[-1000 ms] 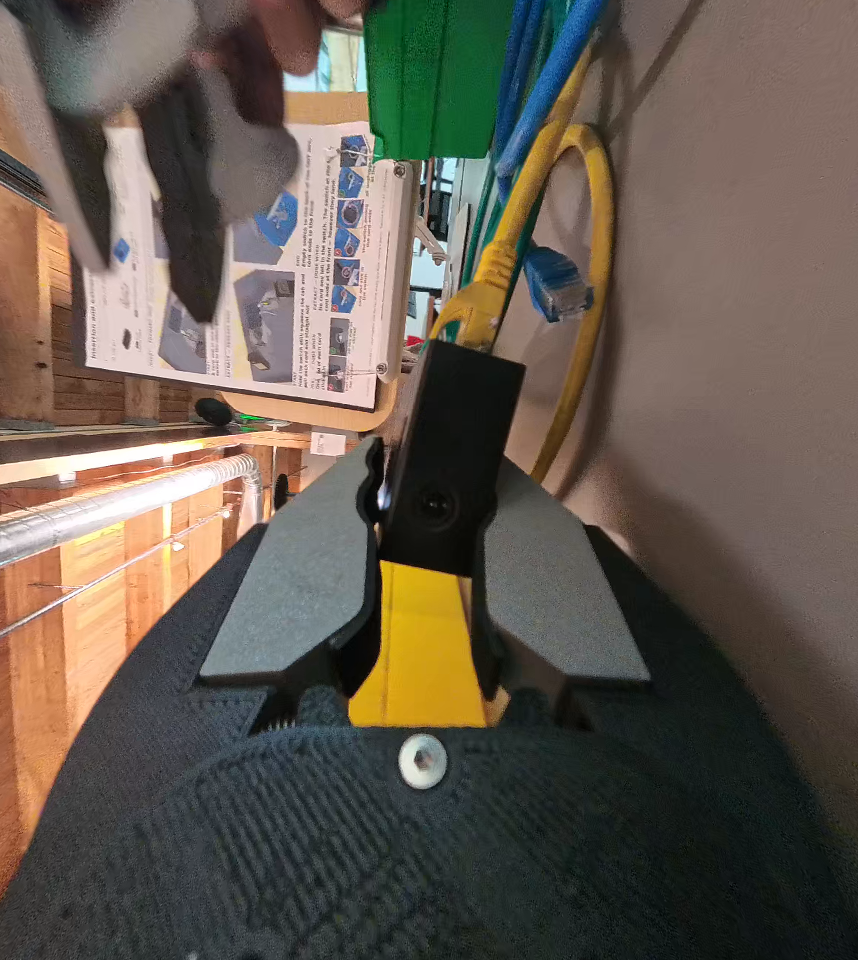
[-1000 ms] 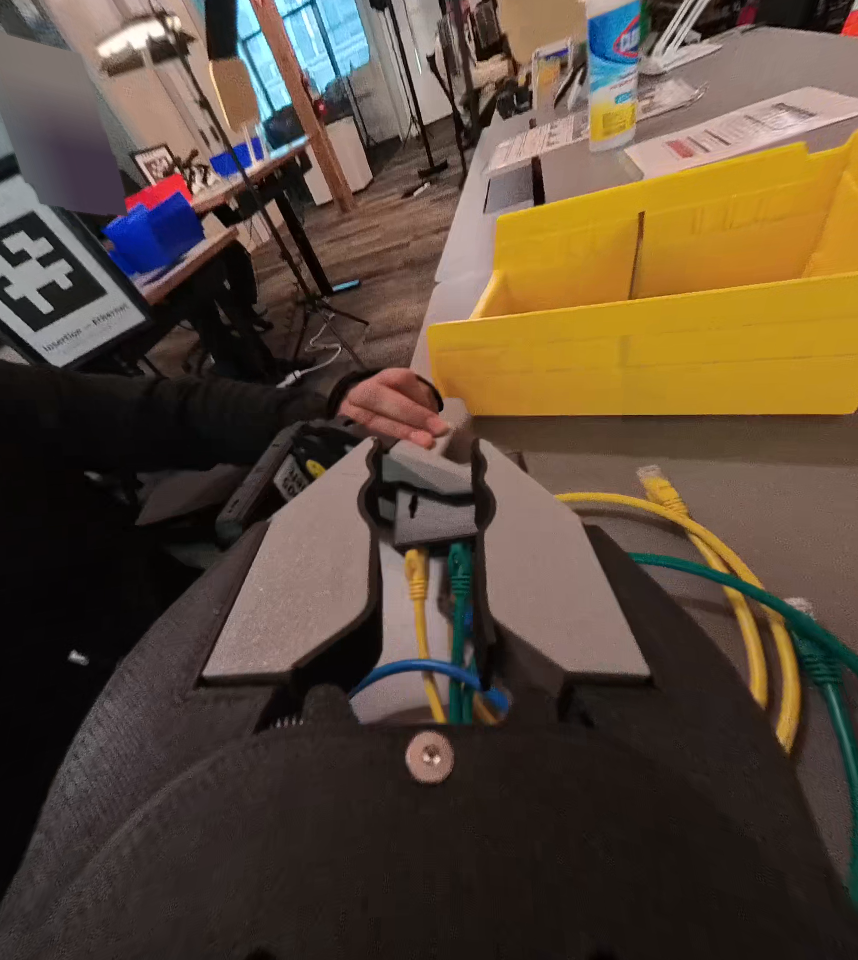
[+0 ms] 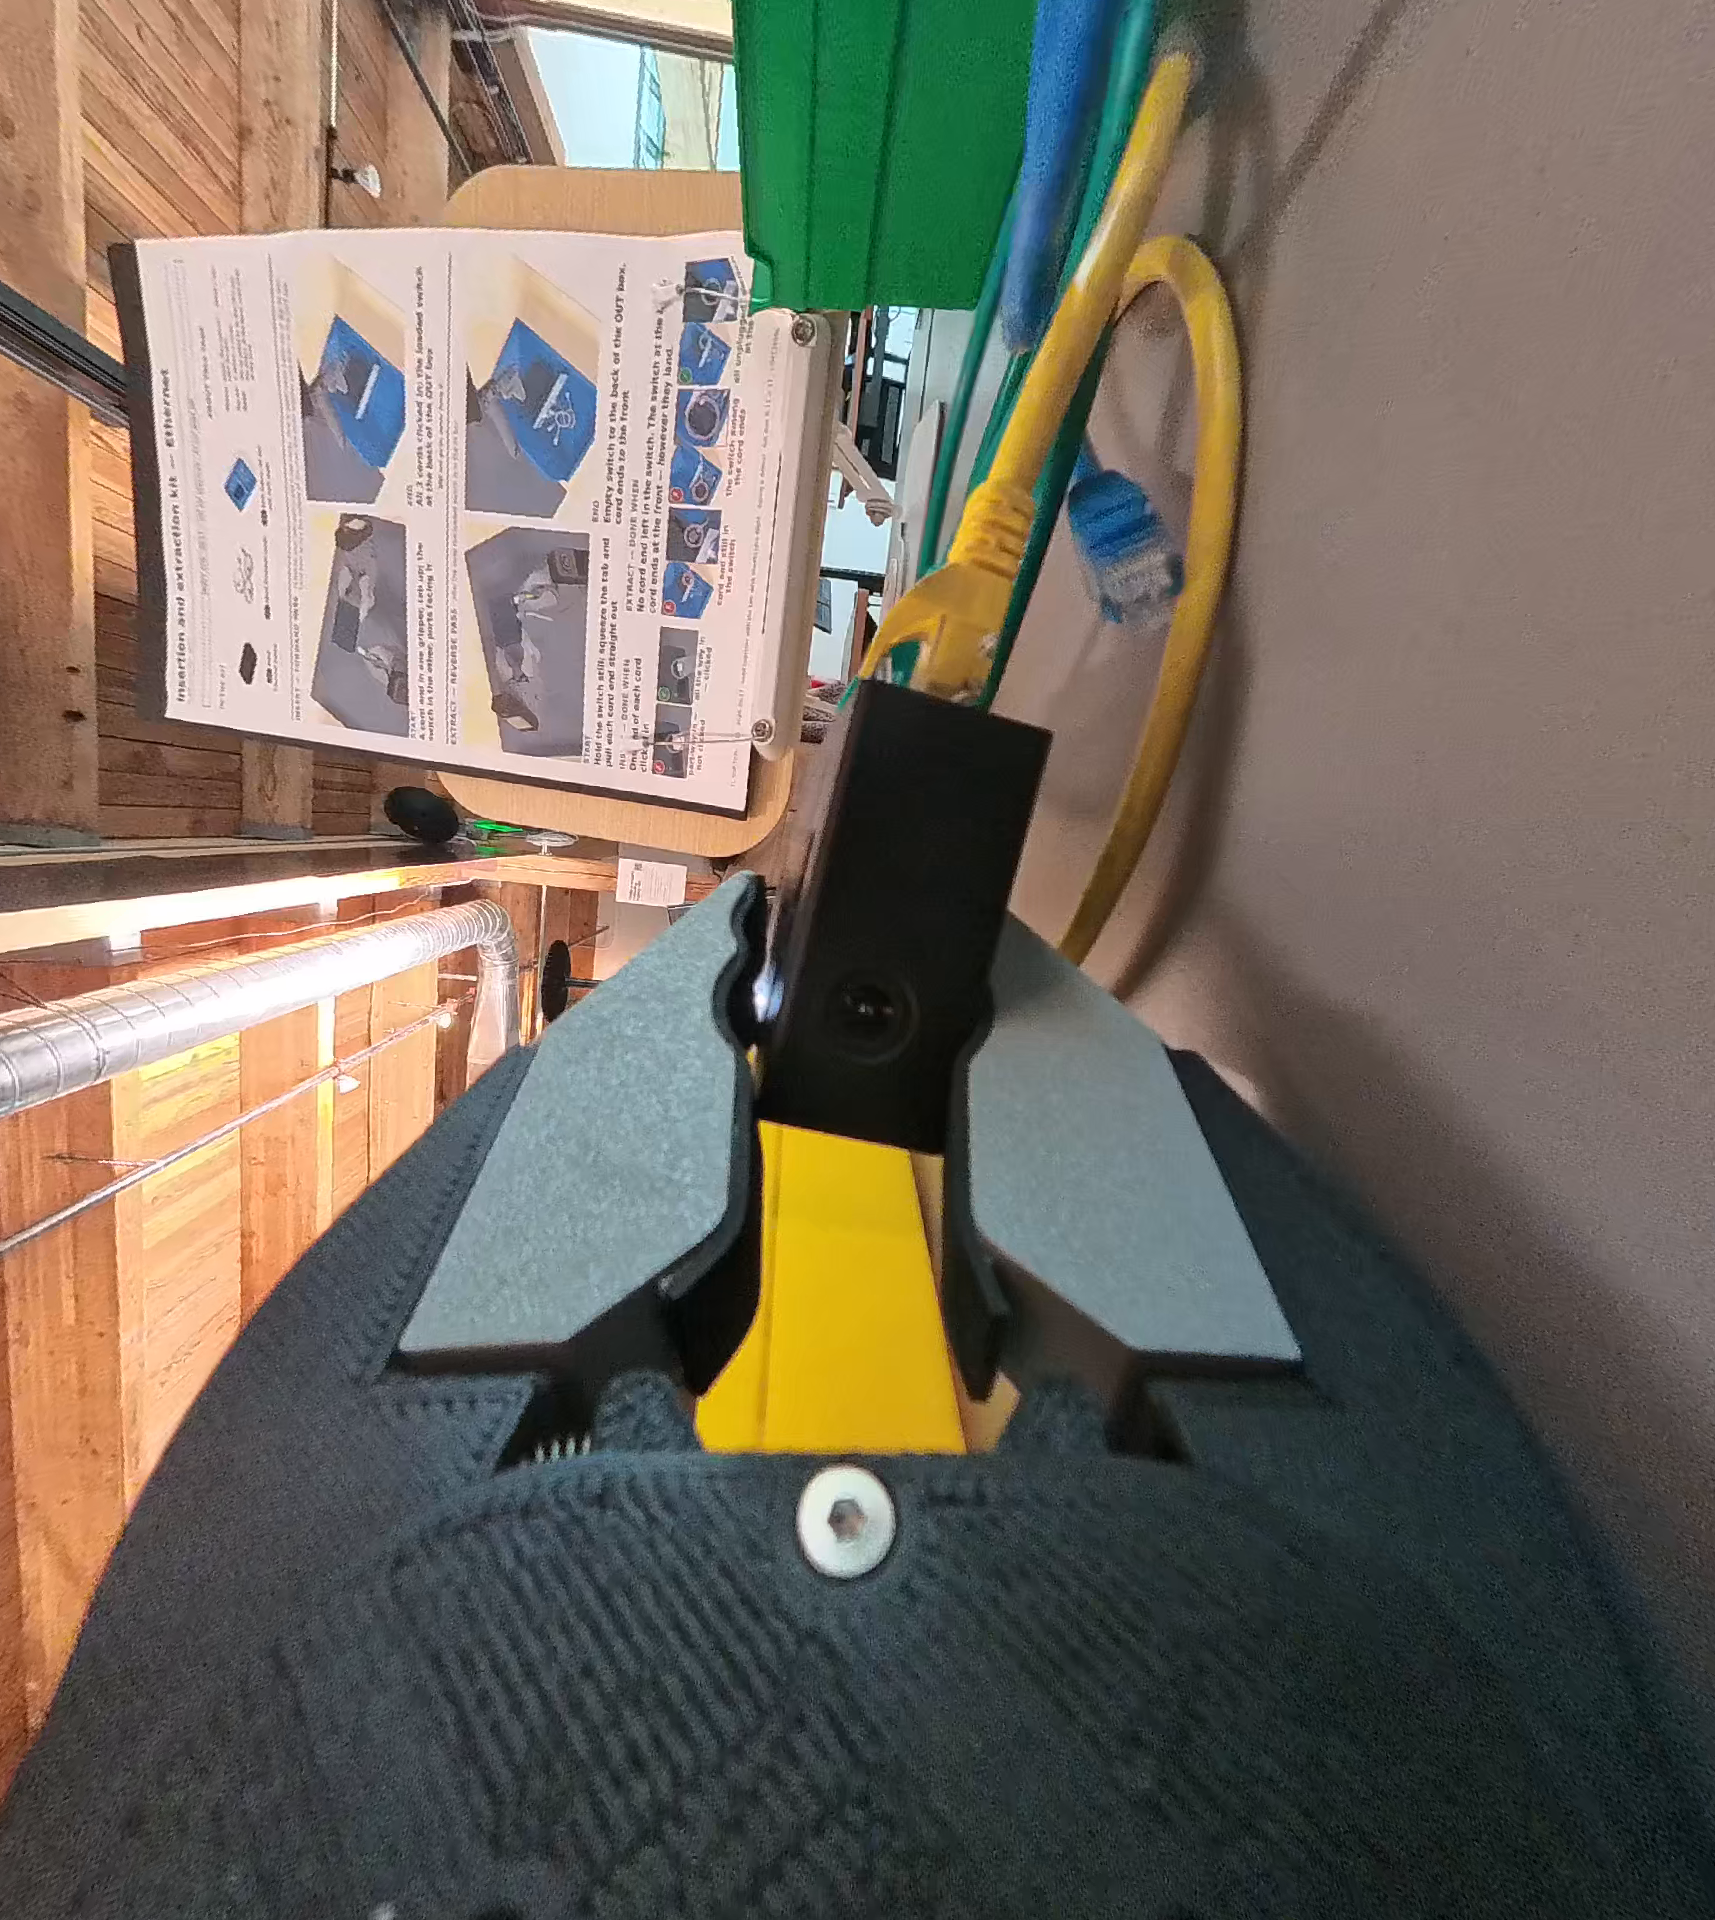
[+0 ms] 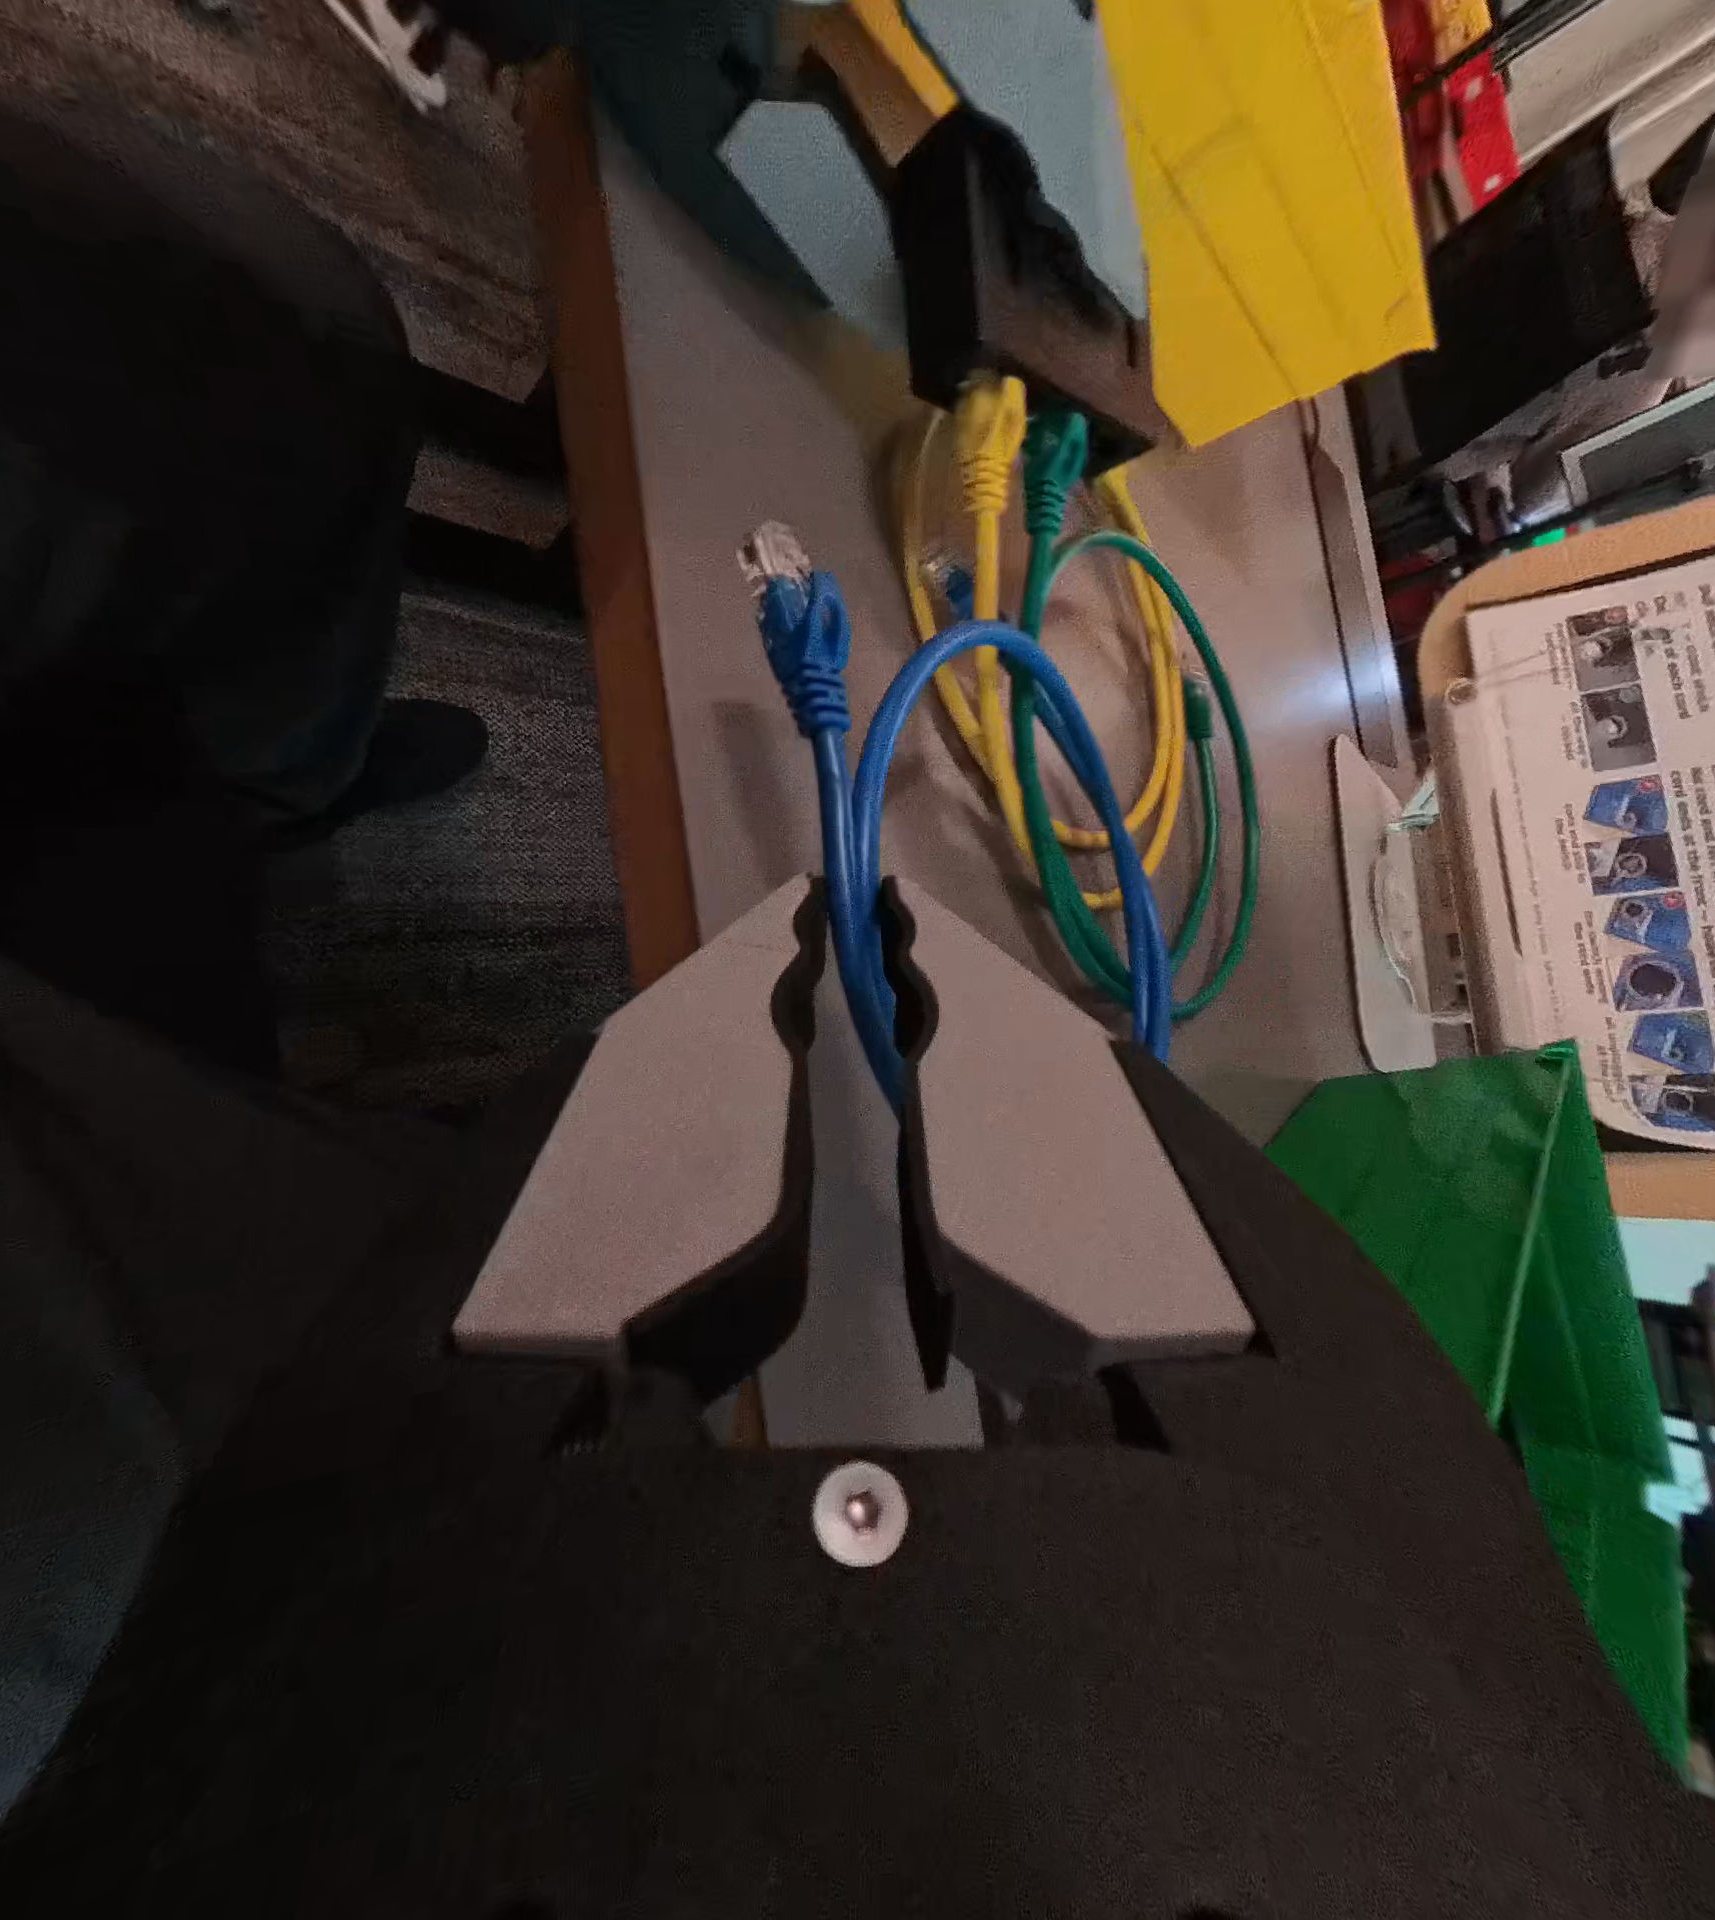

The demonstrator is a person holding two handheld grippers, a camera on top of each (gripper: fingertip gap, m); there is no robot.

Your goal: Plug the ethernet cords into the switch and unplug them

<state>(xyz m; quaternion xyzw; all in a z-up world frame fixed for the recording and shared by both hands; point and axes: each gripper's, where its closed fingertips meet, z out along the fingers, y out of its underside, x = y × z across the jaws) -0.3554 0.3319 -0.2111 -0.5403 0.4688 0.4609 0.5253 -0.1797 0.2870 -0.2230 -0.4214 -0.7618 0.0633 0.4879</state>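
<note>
- The left gripper [image 3: 863, 997] has its fingers closed on a black switch [image 3: 910, 883], gripping it by one end so the box points forward, away from the camera, toward 12 o'clock.
- A yellow cord [image 3: 988, 530] is plugged into the far end of the switch; in the right wrist view a green cord [image 4: 1050, 468] is plugged in beside it.
- The right gripper [image 4: 858, 935] has its fingers nearly closed on the blue cord [image 4: 863, 935], pinching the cable itself, not the plug.
- The blue plug [image 4: 796, 613] stands free beyond the right fingertips, at about 11 o'clock from them, its clear tip pointing away, its long axis roughly in line with the fingers.
- In that view the switch [image 4: 978, 270] lies farther on at about 1 o'clock from the plug, well apart, its ports facing back toward the right gripper.
- The rest of the blue cord loops over the grey counter [image 4: 728, 416], crossing the yellow and green loops.
- Judgement: the right gripper is the one that must carry the plug forward and toward 1 o'clock to meet an open port; held back on the cable, the plug may wobble.
</note>
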